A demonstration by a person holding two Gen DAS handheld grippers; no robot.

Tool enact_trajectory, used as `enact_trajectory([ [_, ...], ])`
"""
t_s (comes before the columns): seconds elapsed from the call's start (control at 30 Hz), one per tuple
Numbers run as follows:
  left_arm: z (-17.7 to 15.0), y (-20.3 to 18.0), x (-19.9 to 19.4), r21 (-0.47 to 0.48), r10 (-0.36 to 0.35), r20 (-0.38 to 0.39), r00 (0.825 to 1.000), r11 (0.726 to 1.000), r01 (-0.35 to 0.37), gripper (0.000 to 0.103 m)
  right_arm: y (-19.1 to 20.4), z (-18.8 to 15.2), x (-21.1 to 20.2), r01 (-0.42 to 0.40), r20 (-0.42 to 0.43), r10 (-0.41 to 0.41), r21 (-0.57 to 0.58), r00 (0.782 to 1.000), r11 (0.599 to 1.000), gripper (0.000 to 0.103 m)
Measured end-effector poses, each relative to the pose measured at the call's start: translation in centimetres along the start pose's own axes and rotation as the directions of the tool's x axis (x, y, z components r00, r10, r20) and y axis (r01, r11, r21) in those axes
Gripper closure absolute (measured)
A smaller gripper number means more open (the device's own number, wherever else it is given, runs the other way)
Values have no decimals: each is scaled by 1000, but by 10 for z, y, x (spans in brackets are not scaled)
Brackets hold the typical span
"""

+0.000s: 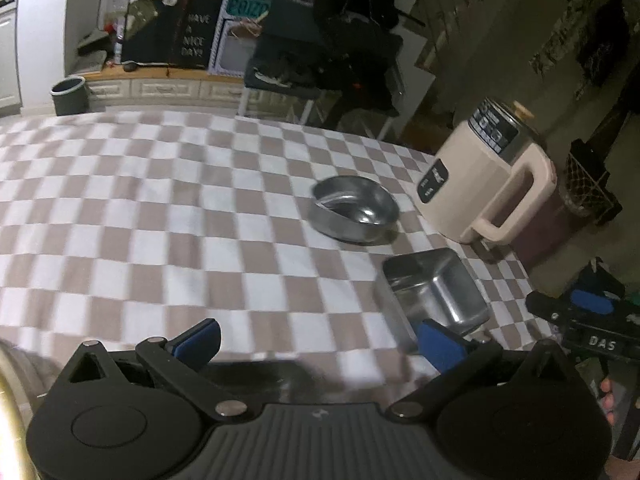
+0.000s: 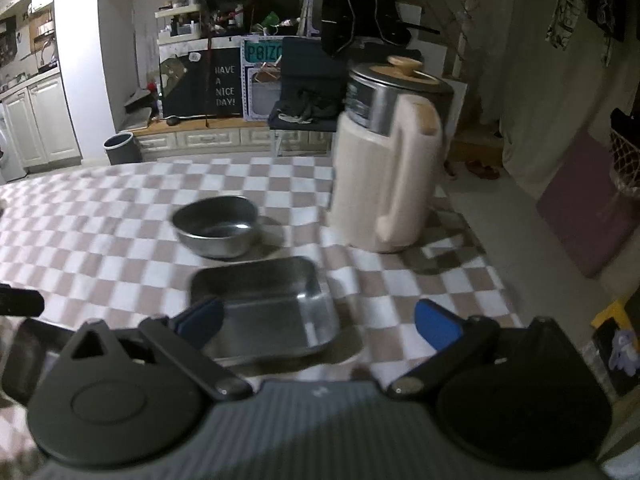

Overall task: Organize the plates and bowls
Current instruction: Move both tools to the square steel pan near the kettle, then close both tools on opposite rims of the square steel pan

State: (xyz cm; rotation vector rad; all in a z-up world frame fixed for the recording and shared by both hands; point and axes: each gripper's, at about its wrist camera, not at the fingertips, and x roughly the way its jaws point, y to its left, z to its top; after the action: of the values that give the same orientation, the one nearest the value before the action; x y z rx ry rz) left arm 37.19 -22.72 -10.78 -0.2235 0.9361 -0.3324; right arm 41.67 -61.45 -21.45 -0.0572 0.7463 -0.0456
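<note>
Though near, tray (image 2: pixel 276 304) beyond hand-held gripper (image 2: pixel 320 322)

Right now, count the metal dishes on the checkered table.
2. A round steel bowl sits farther back, left of the cream appliance. A rectangular steel tray lies nearer, apart from the bowl. Others may lie outside view.

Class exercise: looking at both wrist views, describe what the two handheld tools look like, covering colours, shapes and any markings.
Both look alike. The left tool and right tool each have a black ribbed body, two round black discs at the sides, and black link arms with silver pivot pins. Each finger ends in a blue pad. In the left view, the other tool bears white lettering "DAS".
</note>
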Motion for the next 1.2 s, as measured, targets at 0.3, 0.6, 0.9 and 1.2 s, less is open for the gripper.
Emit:
enact_trajectory([
  [0.3, 13, -24, 60, -103, -49, -12, 999, 994, 47, 5, -34, 10, 67, -123, -61, 127, 75, 990, 990, 32],
  [0.6, 6, -30, 113, -168, -92, -137, 986, 983, 68, 37, -12, 17, 109, -226, -159, 216, -50, 963, 973, 52],
  [0.9, 6, -39, 135, -104, -121, -198, 973, 989, 101, 72, -16, 8, 121, -221, -205, 208, -45, 956, 974, 94],
  [1.2, 5, -38, 117, -78, -130, -168, 977, 990, 118, 87, -2, 6, 91, -231, -185, 217, -57, 958, 971, 95],
])
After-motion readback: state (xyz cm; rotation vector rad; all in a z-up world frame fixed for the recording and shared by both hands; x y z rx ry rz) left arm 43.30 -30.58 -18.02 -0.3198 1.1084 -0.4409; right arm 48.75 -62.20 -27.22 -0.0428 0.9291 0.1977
